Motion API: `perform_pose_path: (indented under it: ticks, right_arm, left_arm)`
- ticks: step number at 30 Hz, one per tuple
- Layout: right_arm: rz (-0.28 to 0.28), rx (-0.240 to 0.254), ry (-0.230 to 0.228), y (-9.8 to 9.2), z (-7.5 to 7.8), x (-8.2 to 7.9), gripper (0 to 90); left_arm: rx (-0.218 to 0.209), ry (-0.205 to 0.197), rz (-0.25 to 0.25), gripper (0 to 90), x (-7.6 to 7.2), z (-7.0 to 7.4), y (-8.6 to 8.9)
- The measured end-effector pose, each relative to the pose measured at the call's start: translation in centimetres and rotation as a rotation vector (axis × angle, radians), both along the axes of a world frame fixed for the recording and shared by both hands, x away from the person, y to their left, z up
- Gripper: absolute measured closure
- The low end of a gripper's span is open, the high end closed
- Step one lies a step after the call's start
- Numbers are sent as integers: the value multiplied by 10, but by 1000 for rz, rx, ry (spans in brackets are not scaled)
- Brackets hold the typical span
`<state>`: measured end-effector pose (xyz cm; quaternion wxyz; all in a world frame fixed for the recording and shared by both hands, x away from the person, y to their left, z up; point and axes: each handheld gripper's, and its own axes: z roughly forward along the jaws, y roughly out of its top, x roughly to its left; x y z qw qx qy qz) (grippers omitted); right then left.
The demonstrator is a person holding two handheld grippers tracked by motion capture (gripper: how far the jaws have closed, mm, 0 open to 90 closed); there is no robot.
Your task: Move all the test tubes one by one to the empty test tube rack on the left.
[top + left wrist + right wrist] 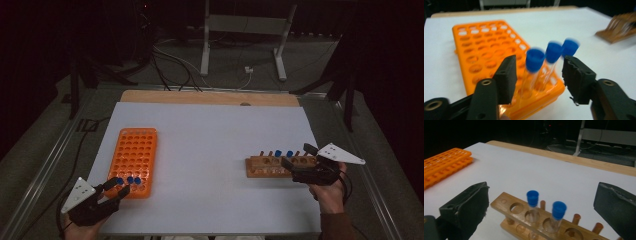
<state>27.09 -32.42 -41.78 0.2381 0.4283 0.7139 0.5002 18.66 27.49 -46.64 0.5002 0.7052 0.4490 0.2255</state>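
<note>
An orange tube rack (pixel 135 150) lies at the table's left. Three clear tubes with blue caps (pixel 535 60) stand at its near end. My left gripper (pixel 117 186) is open, its jaws on either side of the nearest tubes, with a gap between each pad and the glass. At the right, a wooden rack (pixel 262 167) holds two blue-capped tubes (pixel 532 197). My right gripper (pixel 298 156) stands wide open over that rack's right end, its jaws (pixel 544 187) far apart and touching nothing.
White sheet (pixel 210 145) covers most of the table; a bare wooden strip (pixel 210 97) runs along the far edge. Beyond it stand a metal frame's legs (pixel 205 50) and cables on the floor. The wooden rack has several empty holes.
</note>
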Motion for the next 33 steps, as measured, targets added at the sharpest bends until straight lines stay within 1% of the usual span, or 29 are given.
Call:
perform_pose_path:
  ticks: [1,3,4,6,7,9,12,15,17,18,20,23,26,29,31,33]
  right_arm:
    - [-7,3,1,-1,0,0,1]
    - [-22,11,7,-4,-1,1,28]
    - [-28,17,11,-6,-1,2,29]
    - [-44,25,19,-8,-2,3,50]
    - [-50,23,19,-10,-3,3,59]
    - [-65,10,19,-11,-3,3,71]
    - [-88,-7,21,-12,-5,5,89]
    - [-94,-6,33,-13,-8,6,146]
    - [-98,-15,43,-13,-10,8,171]
    - [-99,-23,45,-13,-12,8,202]
    - [-90,-28,51,-13,-15,9,282]
    - [-77,-40,57,-11,-21,11,432]
    - [-62,-39,72,-10,-27,14,539]
    - [-54,-70,86,-7,-33,16,621]
    - [-52,-77,90,-6,-36,17,667]
    - [-48,-94,92,-4,-38,17,706]
  left_arm:
    - [-6,-16,5,401,-1,3,0]
    - [-3,-41,20,328,-2,7,0]
    - [-6,-48,25,280,-2,9,-1]
    - [-4,-66,42,216,-2,12,-2]
    - [-7,-72,50,171,-2,14,-2]
    - [-12,-84,52,146,0,18,-2]
    - [-18,-97,64,32,2,25,-2]
    - [-24,-112,85,8,5,31,-1]
    - [-28,-119,95,8,9,34,-1]
    - [-28,-123,98,8,10,36,-1]
    - [-15,-130,107,8,13,39,-2]
    - [-17,-138,112,8,19,43,-3]
    - [-19,-136,119,8,24,42,-4]
    - [-32,-137,127,8,27,40,-5]
    - [-30,-139,130,8,27,38,-6]
    - [-20,-134,128,8,27,37,-6]
